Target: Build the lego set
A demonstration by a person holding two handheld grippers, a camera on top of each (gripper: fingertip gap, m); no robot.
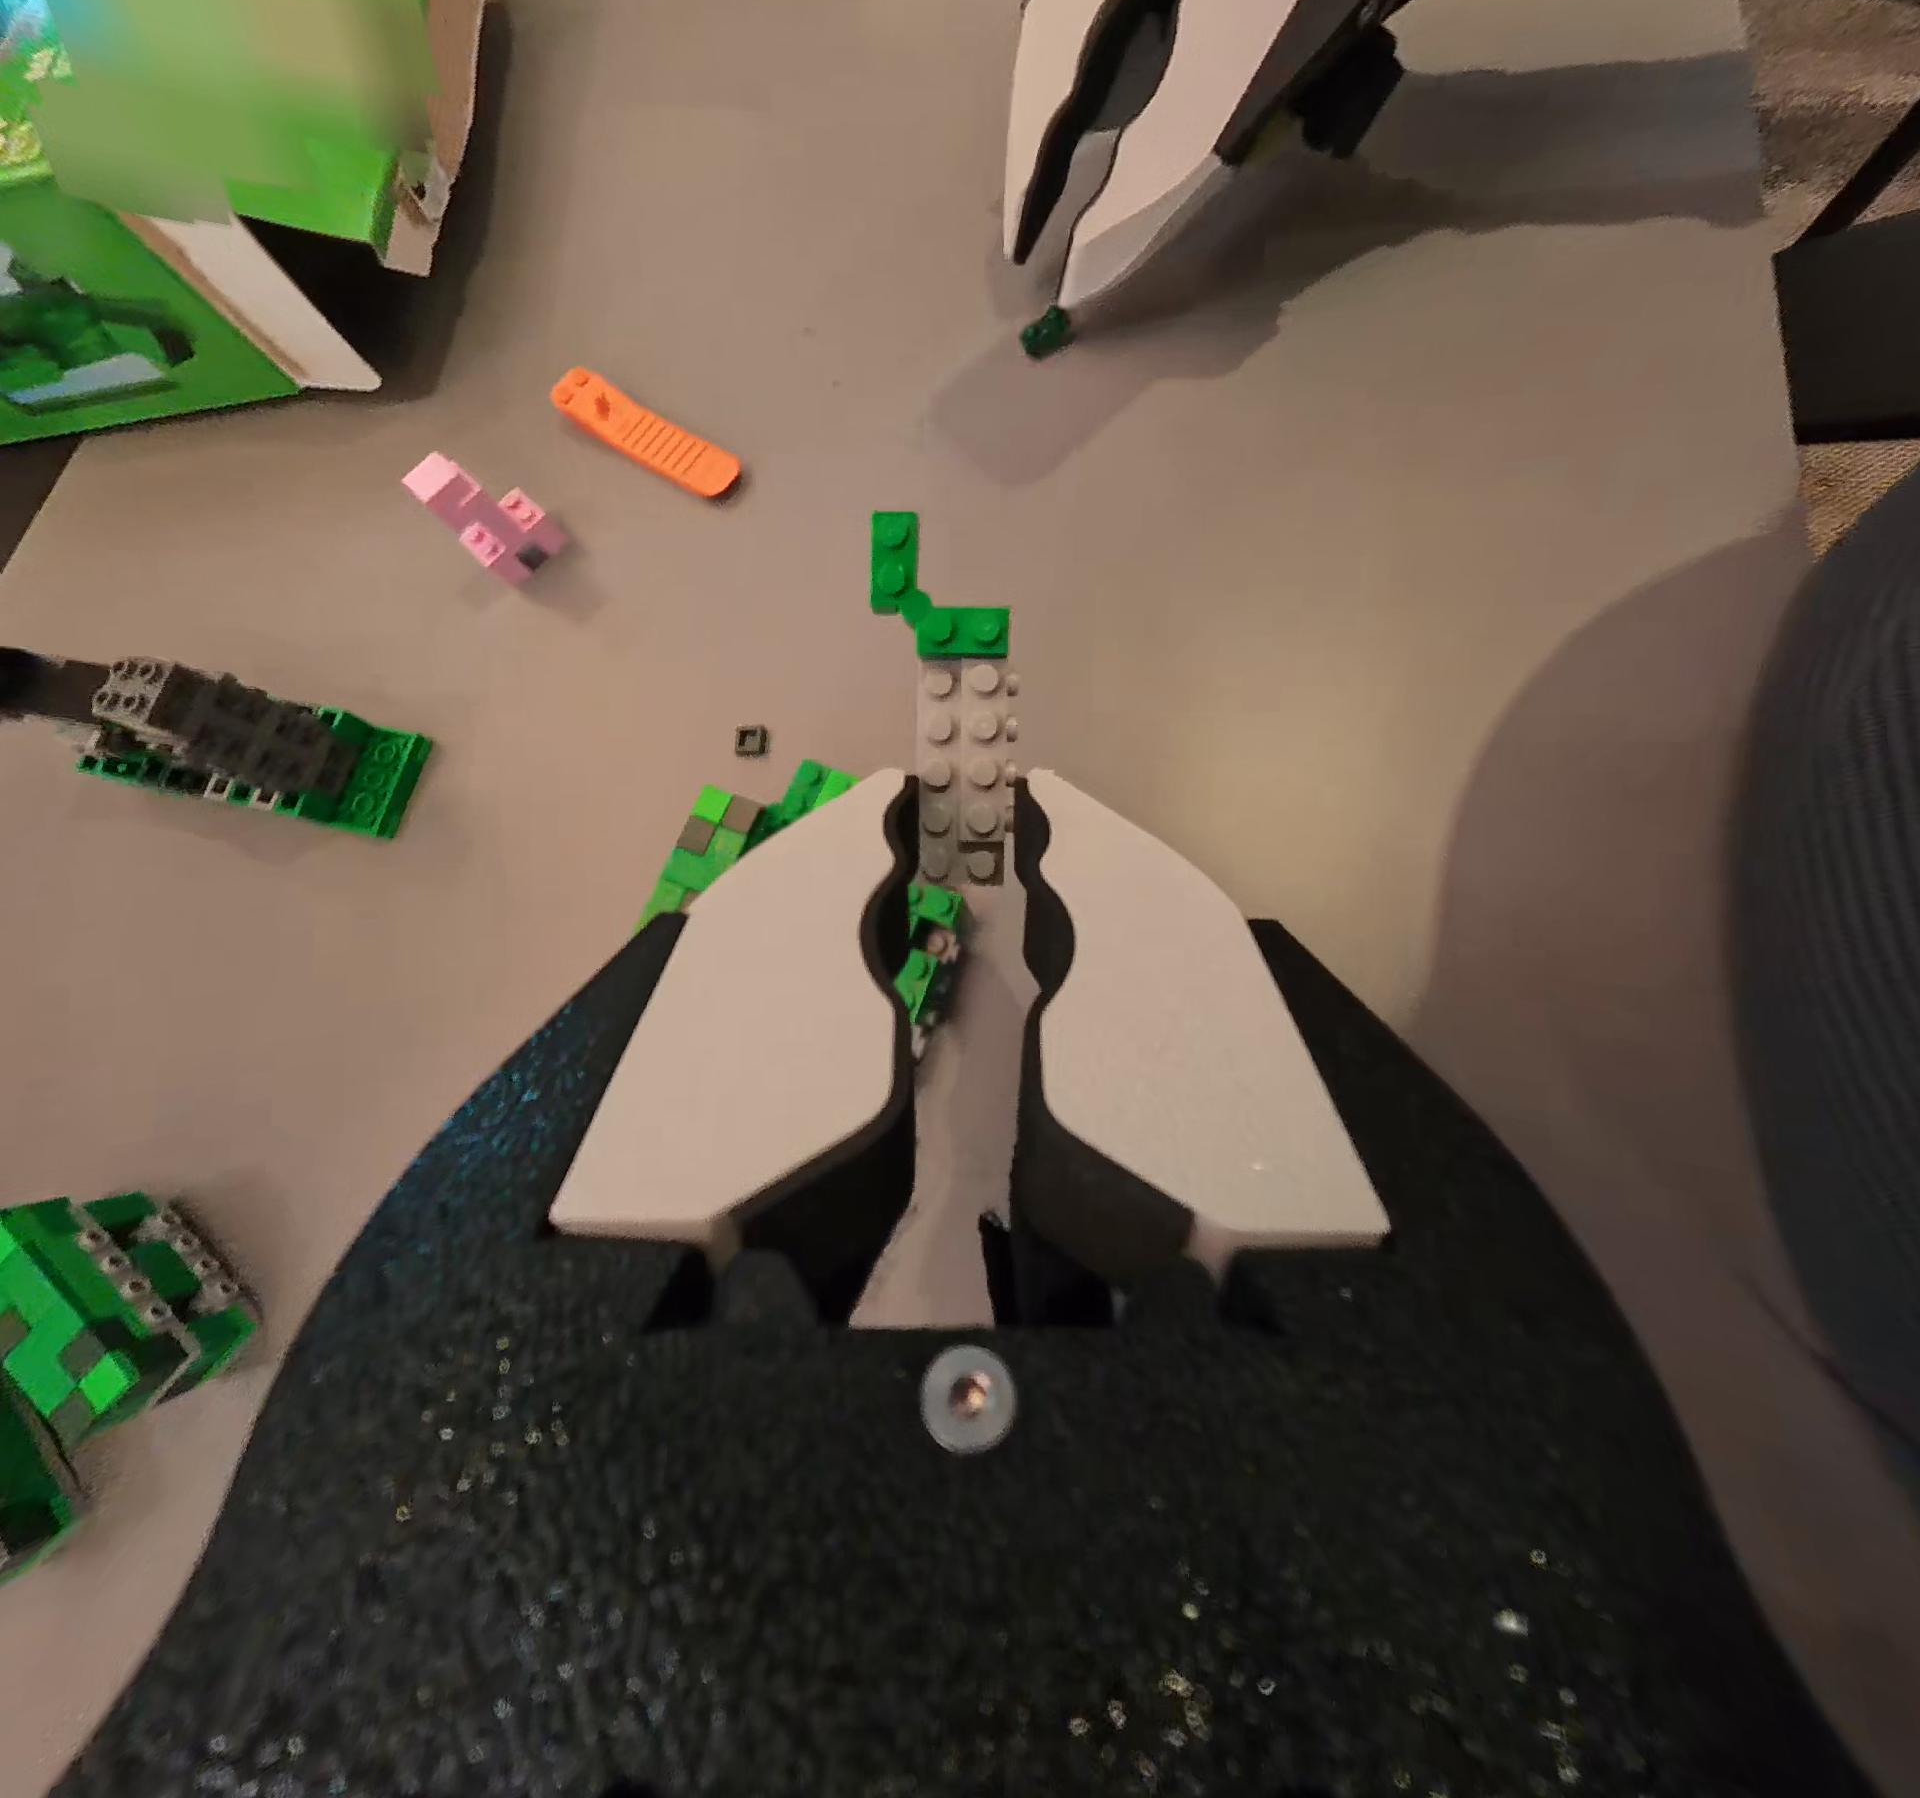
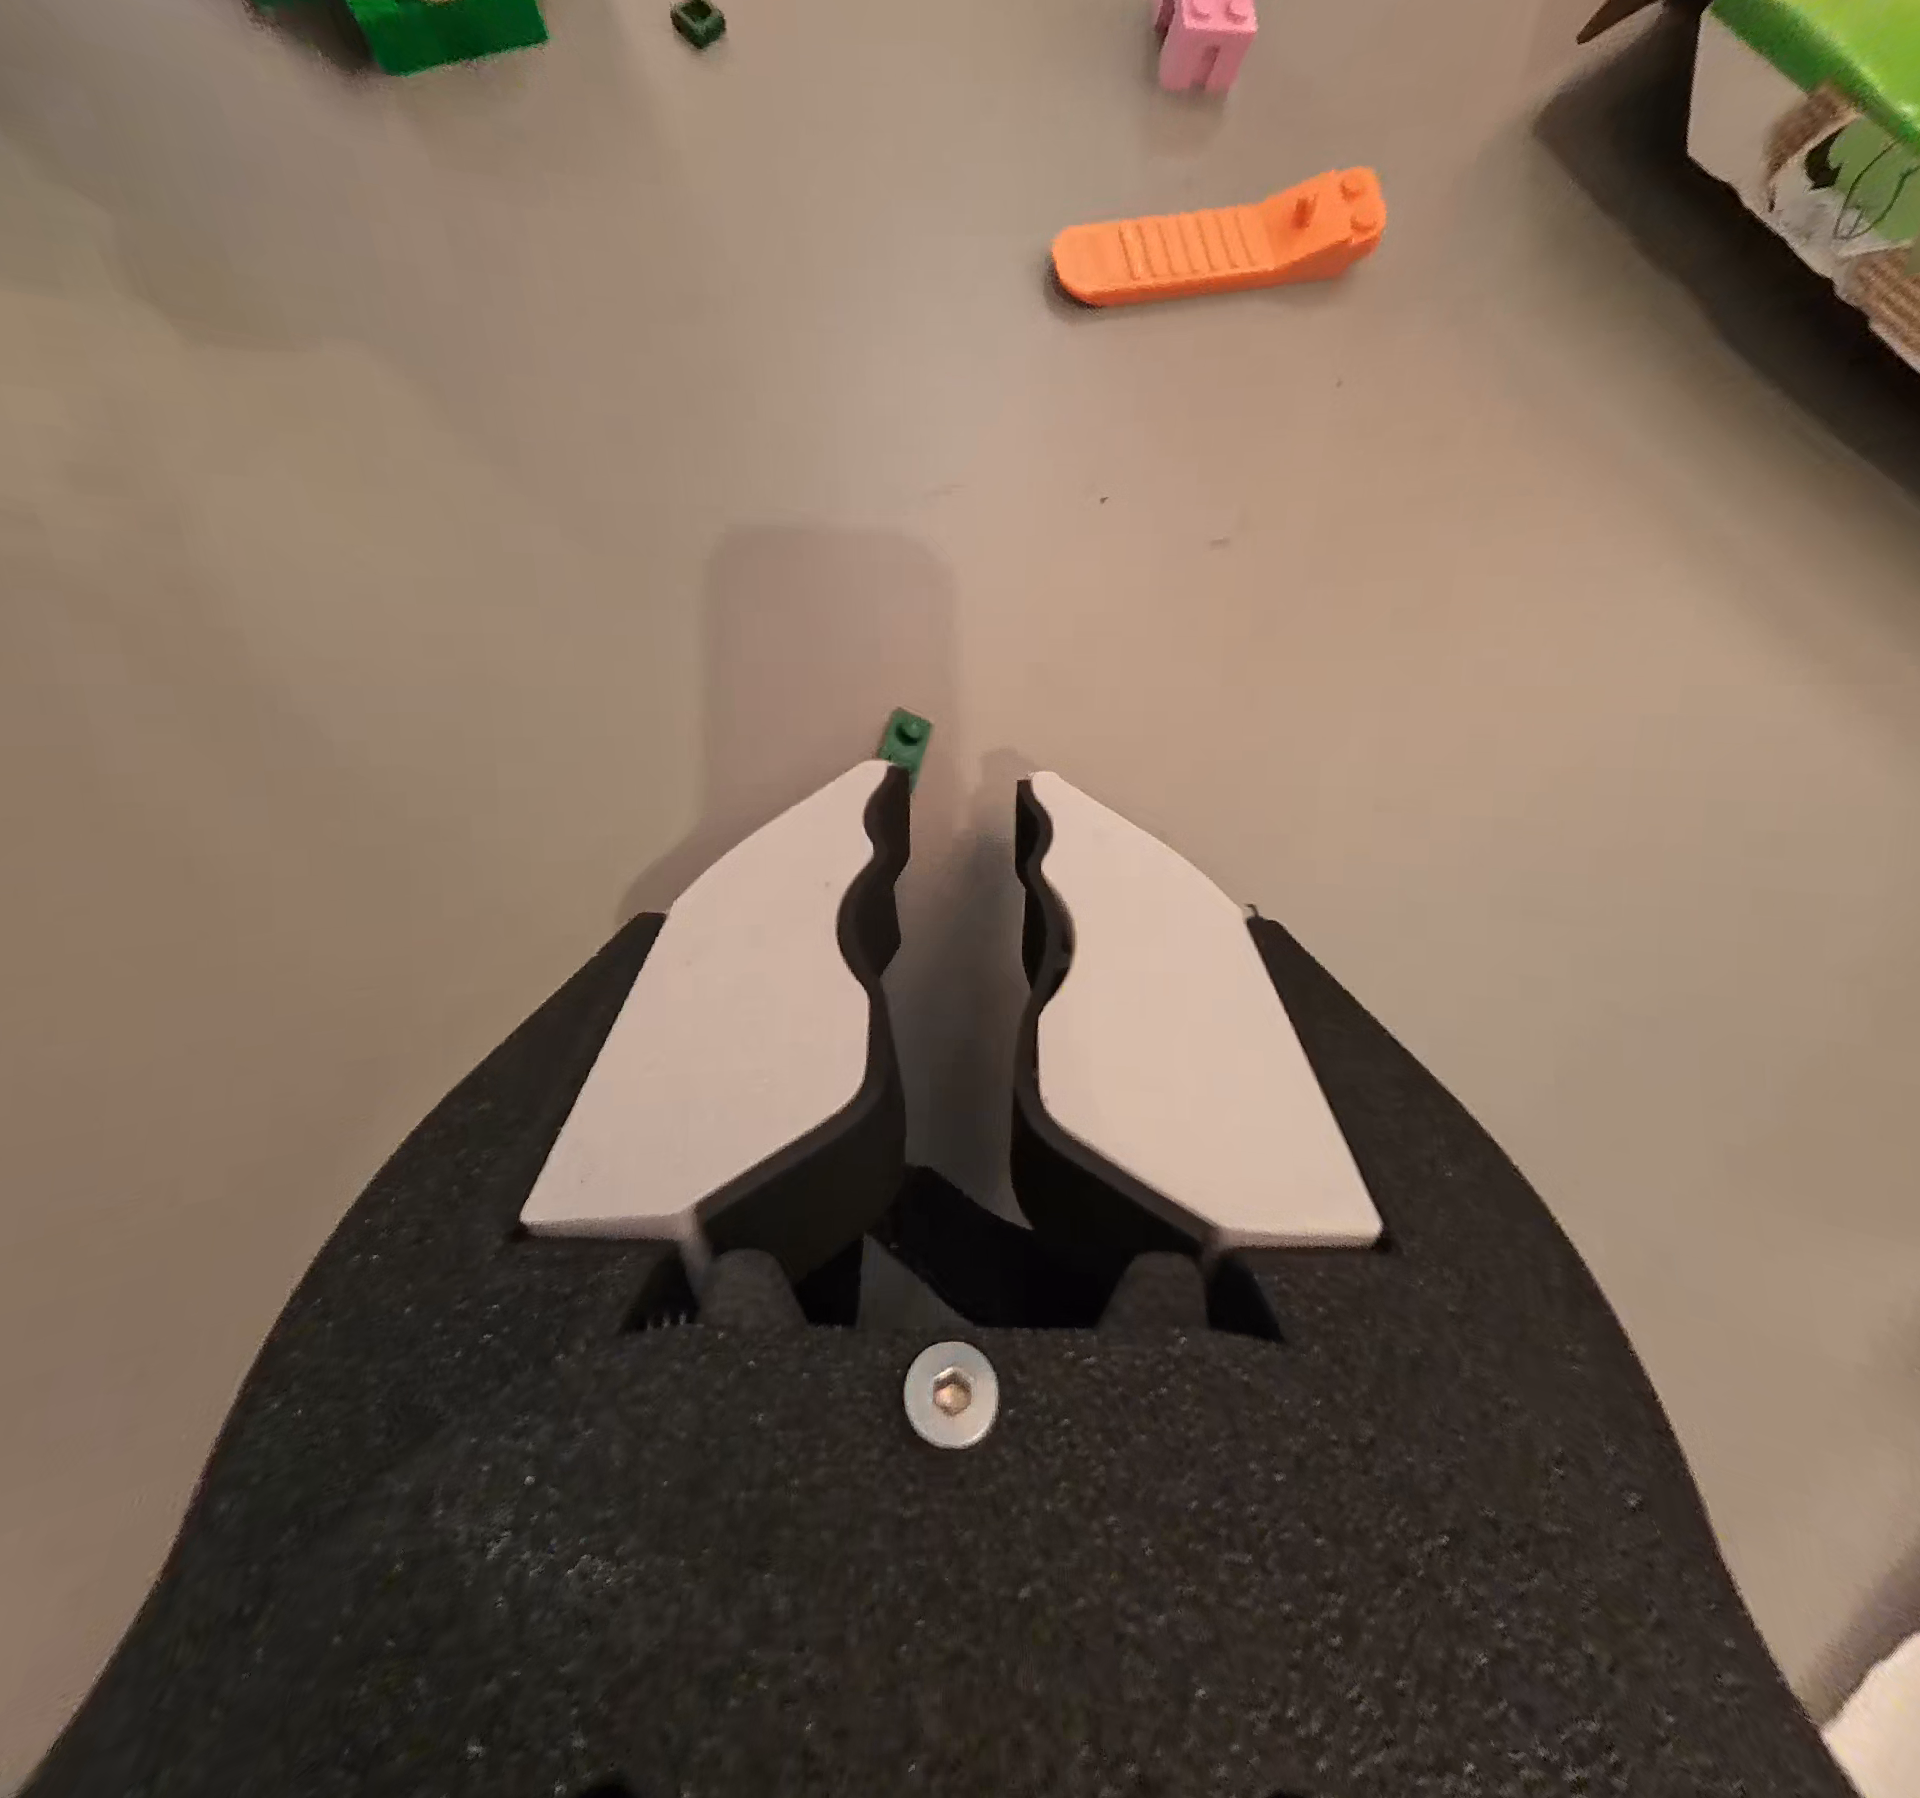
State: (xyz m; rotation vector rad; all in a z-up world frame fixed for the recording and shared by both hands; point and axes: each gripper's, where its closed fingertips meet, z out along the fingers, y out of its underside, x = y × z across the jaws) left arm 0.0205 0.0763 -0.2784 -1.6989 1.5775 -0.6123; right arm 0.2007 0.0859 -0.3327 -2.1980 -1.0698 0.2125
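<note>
My left gripper [image 1: 966,803] is shut on a long grey studded plate [image 1: 966,740] with bright green plates [image 1: 935,595] joined at its far end, held above the grey table. A green brick build [image 1: 727,834] lies partly hidden under its left finger. My right gripper [image 2: 956,777] stands with its jaws apart and nothing between them. A tiny dark green piece [image 2: 904,740] lies on the table against its left fingertip [image 2: 873,782]. In the left wrist view the right gripper [image 1: 1049,283] points down at that piece [image 1: 1044,332] at the far side.
An orange brick separator [image 1: 644,434] [image 2: 1216,242], a pink brick figure [image 1: 488,522] [image 2: 1216,3] and a small dark square piece [image 1: 750,740] [image 2: 698,18] lie loose. A grey-and-green build [image 1: 249,751], another green build [image 1: 94,1333] and a green box [image 1: 208,138] stand at left.
</note>
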